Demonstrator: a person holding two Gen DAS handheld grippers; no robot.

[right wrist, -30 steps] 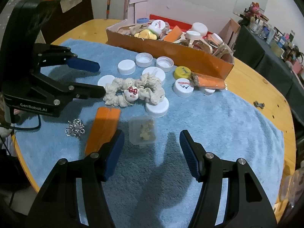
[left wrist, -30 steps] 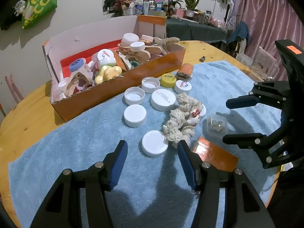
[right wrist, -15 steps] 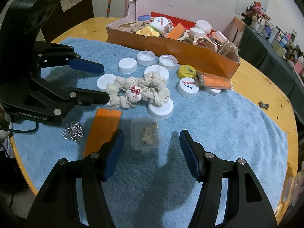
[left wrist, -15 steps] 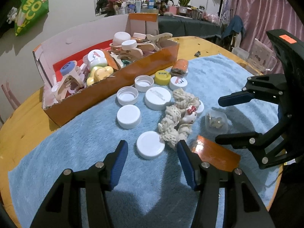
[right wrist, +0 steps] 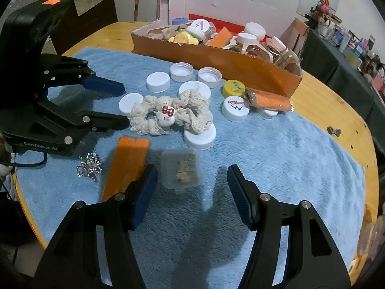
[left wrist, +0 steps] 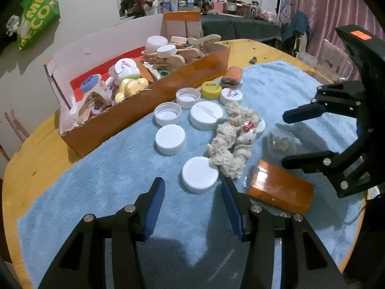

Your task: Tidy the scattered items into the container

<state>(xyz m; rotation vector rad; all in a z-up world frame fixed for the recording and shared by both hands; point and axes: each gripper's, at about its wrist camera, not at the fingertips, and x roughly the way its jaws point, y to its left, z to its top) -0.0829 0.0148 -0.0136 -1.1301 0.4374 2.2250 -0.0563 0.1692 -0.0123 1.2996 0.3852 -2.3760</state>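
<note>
An orange cardboard box (left wrist: 149, 110) (right wrist: 216, 62), full of lids and wooden pieces, stands at the far edge of a blue towel (left wrist: 96, 192). Scattered on the towel are several white lids, a cream scrunchie with a cat charm (left wrist: 233, 142) (right wrist: 168, 115), a small clear box (right wrist: 180, 169) (left wrist: 280, 142), an orange block (right wrist: 127, 166) (left wrist: 281, 189), a yellow lid (right wrist: 233, 88) and an orange packet (right wrist: 269, 101). My left gripper (left wrist: 192, 192) is open, just short of a white lid (left wrist: 199, 177). My right gripper (right wrist: 192, 183) is open, just short of the clear box.
A sparkly silver ornament (right wrist: 89, 167) lies left of the orange block. A small metal piece (right wrist: 334, 131) lies on the bare wooden table at the right. A clear plastic container (left wrist: 334, 60) stands beyond the towel. A cluttered dark sideboard (left wrist: 240, 29) stands behind the table.
Both grippers have moved forward and lower toward the items; the white lid and the clear box now sit closer to their open fingertips. No item has moved.
</note>
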